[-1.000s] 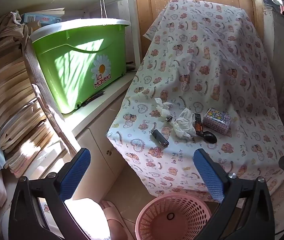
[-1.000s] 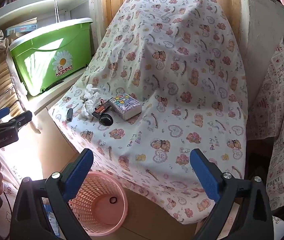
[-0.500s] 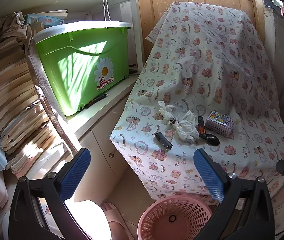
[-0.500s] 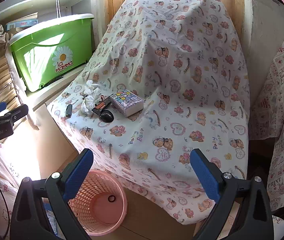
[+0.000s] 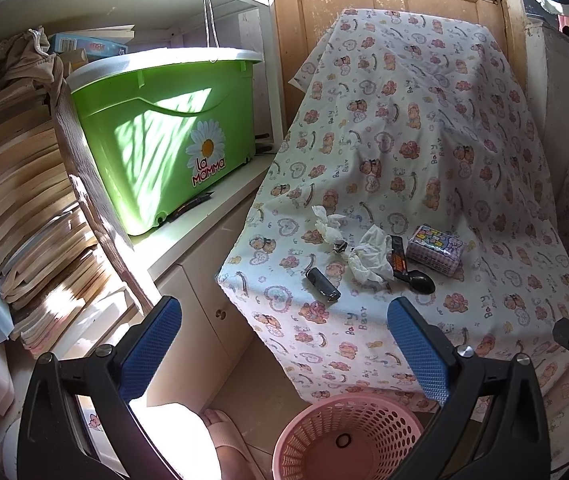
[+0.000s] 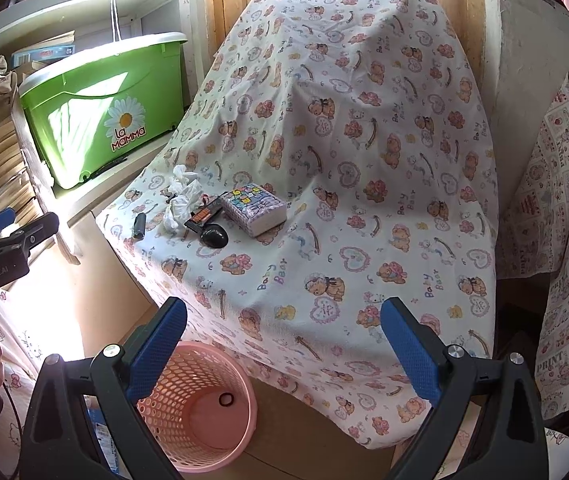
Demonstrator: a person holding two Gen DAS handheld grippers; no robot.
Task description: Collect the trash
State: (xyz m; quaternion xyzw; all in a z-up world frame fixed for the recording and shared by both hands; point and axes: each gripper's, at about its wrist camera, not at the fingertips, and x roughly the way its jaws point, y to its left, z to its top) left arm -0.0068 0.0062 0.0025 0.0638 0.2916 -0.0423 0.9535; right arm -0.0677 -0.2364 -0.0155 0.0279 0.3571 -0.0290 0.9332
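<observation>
We see two crumpled white tissues on the sheet-draped table: a larger wad (image 5: 370, 258) and a smaller twisted one (image 5: 327, 224) just behind it. A small dark clip-like bit (image 5: 339, 246) sits between them. Beside the larger wad lie a black and orange wrapper (image 5: 397, 254), a black oval object (image 5: 422, 281) and a purple patterned tissue pack (image 5: 436, 249); a short black cylinder (image 5: 322, 284) lies nearer the table's front edge. The bear-print pale cotton sheet (image 6: 364, 160) covers the whole table.

Our left gripper (image 5: 284, 344) hangs in front of the table's edge with its jaws wide apart and empty; the tissues lie ahead of it, above the gap, well apart from either pad. Our right gripper (image 6: 284, 344) is likewise spread and empty, with the trash off to its upper left.

Below the table's edge stands a round pink perforated plastic basket (image 6: 164, 400), a small dark ring on its bottom. A green plastic storage box with a daisy label (image 5: 164, 148) sits on the white shelf unit (image 5: 188, 236) to the left.
</observation>
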